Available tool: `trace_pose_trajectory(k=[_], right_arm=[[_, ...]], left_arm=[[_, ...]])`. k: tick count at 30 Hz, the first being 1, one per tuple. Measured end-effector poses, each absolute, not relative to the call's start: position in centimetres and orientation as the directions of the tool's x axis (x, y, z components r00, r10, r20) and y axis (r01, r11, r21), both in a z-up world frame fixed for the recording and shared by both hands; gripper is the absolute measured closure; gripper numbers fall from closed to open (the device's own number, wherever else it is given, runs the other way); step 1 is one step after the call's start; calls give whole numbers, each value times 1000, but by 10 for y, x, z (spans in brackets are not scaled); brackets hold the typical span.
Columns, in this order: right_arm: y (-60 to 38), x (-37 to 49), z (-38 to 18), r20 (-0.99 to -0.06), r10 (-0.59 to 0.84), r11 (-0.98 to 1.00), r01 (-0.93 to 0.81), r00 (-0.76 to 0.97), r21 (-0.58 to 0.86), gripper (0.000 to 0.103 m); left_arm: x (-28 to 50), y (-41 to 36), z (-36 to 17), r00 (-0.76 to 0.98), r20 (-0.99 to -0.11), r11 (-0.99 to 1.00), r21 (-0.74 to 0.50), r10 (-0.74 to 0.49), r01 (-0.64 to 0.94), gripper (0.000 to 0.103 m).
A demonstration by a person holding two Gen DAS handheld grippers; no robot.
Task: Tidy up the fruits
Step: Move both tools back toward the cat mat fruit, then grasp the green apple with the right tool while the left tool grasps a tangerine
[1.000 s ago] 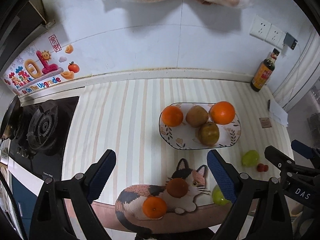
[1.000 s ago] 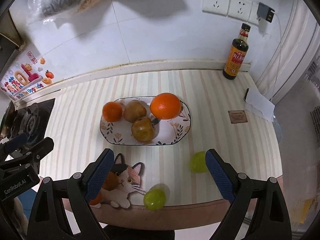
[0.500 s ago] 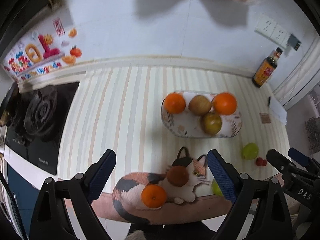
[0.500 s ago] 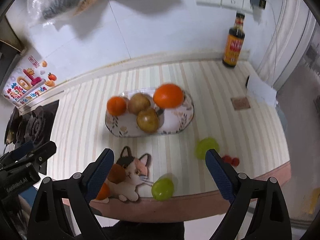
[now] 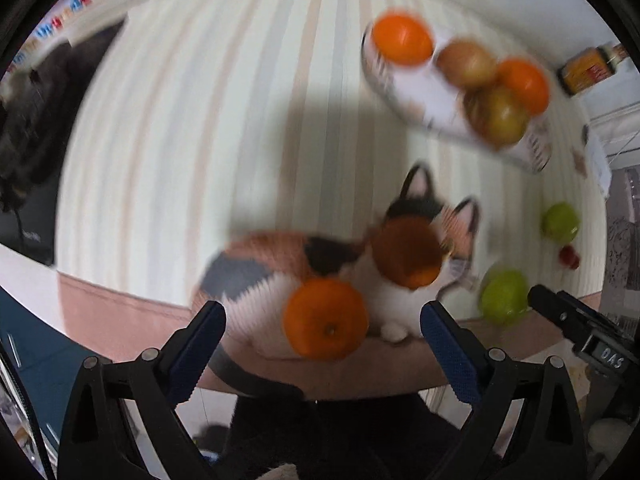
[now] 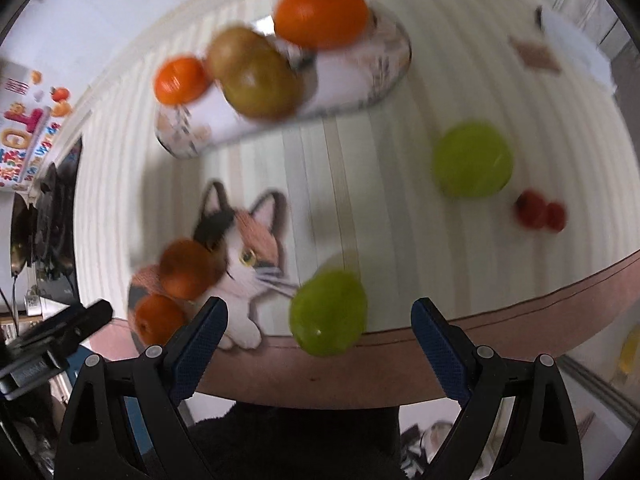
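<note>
My left gripper [image 5: 322, 332] is open and empty, just in front of an orange [image 5: 326, 320] lying on a cat-shaped mat [image 5: 340, 272] at the counter's front edge. A darker orange-brown fruit [image 5: 408, 252] lies on the cat's head. My right gripper [image 6: 318, 330] is open and empty, facing a green fruit [image 6: 328, 306] near the counter edge. A second green fruit [image 6: 472, 160] and small red fruits [image 6: 540, 212] lie further right. An oval plate [image 6: 360, 80] holds two oranges and two brown-green fruits. Both views are blurred.
A gas stove [image 5: 36, 128] is at the far left. A sauce bottle [image 5: 592, 68] stands by the back wall at the right. A small brown card [image 6: 538, 54] and white paper [image 6: 576, 48] lie at the right of the striped counter [image 5: 200, 120].
Both grippers have dropped forward and down toward the counter's front edge. The orange and the green fruit now loom larger between the fingers. The jaws stayed open.
</note>
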State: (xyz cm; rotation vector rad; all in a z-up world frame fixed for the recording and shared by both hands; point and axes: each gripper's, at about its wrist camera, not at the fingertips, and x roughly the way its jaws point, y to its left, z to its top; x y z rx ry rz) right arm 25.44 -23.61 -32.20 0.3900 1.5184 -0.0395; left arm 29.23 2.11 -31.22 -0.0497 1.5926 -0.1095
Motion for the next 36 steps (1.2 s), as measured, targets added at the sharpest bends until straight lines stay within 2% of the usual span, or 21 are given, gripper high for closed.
trace_pose_trajectory(k=[6, 9, 10, 11, 13, 15, 21, 36], right_arm=[[-233, 250, -359, -963, 270, 916, 302, 16, 262, 8], [-232, 250, -371, -960, 280, 910, 313, 14, 270, 17], [-231, 250, -374, -962, 274, 913, 311, 7, 263, 24], [-231, 251, -376, -963, 270, 915, 309, 4, 258, 28], [-229, 250, -381, -962, 275, 917, 302, 0, 262, 40], [-226, 251, -382, -964, 265, 924, 287, 0, 254, 45], [-213, 249, -378, -968, 252, 948, 206, -15, 244, 45], [-216, 255, -383, -961, 275, 943, 200, -22, 265, 46]], left_arm=[[286, 24, -361, -143, -978, 988, -147, -151, -37, 4], [285, 20, -369, -137, -981, 990, -139, -140, -17, 21], [284, 18, -370, -132, -983, 992, -130, -129, -2, 39], [283, 16, -371, -131, -982, 990, -138, -137, 3, 40], [281, 16, -369, -114, -985, 991, -132, -131, 3, 41], [279, 17, -367, -94, -989, 994, -112, -111, 11, 41], [282, 29, -368, -94, -989, 994, -111, -111, -6, 40], [293, 29, -365, -70, -993, 995, -99, -100, -15, 42]])
